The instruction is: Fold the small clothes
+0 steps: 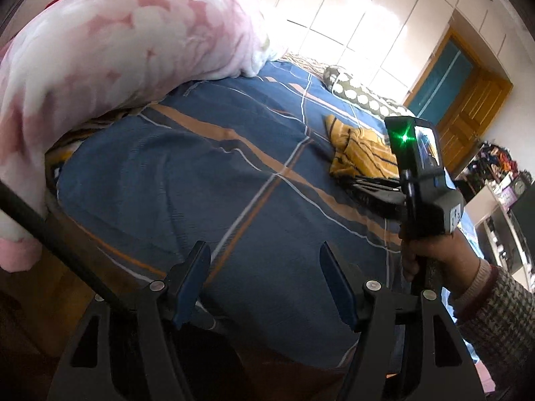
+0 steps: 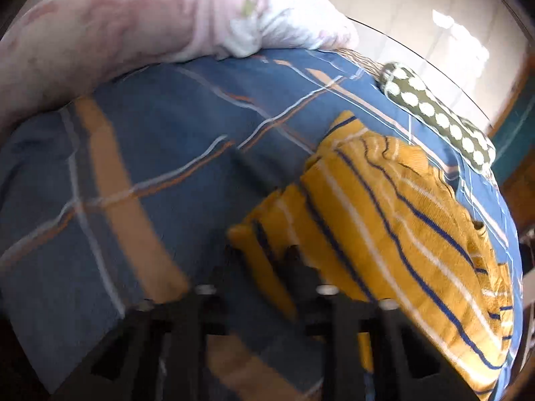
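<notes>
Centrally, striped shirt (image 2: 384, 220) lies crumpled on bedsheet (image 2: 100, 173), edge between right gripper (image 2: 264, 257) fingers; grasp unclear, blurred. Left gripper (image 1: 264, 264) spread wide, empty, well apart from it.

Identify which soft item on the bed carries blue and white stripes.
The mustard-yellow garment, crumpled by the right tongs. The rolled blanket is pink floral; the bolster is olive with white dots.
</notes>
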A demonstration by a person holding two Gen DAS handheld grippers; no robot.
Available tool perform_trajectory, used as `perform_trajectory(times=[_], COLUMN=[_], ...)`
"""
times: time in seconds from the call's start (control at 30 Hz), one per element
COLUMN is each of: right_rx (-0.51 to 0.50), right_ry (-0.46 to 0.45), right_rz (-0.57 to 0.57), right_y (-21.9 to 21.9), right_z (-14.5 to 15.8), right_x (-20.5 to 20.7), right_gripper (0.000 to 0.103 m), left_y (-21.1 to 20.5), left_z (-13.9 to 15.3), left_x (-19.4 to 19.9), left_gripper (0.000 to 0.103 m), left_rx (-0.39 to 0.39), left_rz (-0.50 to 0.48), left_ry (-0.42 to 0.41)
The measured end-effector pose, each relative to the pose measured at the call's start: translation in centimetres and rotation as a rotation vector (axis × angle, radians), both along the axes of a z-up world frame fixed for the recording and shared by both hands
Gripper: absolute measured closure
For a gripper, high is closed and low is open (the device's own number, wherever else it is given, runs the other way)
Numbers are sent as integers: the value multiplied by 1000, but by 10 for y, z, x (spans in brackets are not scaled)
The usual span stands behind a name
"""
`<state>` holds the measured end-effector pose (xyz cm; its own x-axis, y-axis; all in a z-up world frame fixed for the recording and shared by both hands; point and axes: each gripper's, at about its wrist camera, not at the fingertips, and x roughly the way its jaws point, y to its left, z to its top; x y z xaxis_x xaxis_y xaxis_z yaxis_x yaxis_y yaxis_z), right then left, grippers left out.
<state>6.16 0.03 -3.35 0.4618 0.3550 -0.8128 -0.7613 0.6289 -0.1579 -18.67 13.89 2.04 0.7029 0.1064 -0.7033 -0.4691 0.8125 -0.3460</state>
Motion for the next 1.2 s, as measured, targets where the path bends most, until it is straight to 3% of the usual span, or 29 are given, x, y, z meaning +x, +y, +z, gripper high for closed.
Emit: perform_trajectory(times=[0.07, 0.23, 0.3, 0.33, 0.43, 0.57, 0.77, 0.93, 1.03, 1.2], right_rx=[29, 78, 165, 168, 105, 148, 237, 261, 285, 421], right_ry=[64, 89, 236, 255, 80, 115, 155, 142, 147, 169], right_rz=[-24, 26, 111, 142, 231, 166, -55, -302, -494, -693], right_y=[0, 8, 12, 18, 42, 31, -62, -172, -253, -363], right_z=[5, 29, 34, 36, 38, 38, 42, 34, 23, 16], right_x=[4, -25, -37, -46, -87, -75, -27, 22, 55, 74], right_gripper=[95, 97, 103, 103, 102, 102, 98, 85, 85, 86], left_y=[2, 6, 4, 3, 2, -2, -12, -33, -47, -76], left_z=[2, 5, 7, 8, 10, 16, 13, 11, 9, 10], left_x=[-5, -11, -13, -13, -16, -24, -13, 8, 20, 46], left_gripper=[36, 36, 36, 36, 36, 34, 32, 31, 31, 31], left_rx=[-9, -28, -25, -25, -23, 16, 24, 40, 45, 72], left_rz=[5, -2, -7, -8, -6, 4, -23, -83, -111, -167], left_ry=[-13, -31, -31, -29, -21, -15, 10, 45, 74, 124])
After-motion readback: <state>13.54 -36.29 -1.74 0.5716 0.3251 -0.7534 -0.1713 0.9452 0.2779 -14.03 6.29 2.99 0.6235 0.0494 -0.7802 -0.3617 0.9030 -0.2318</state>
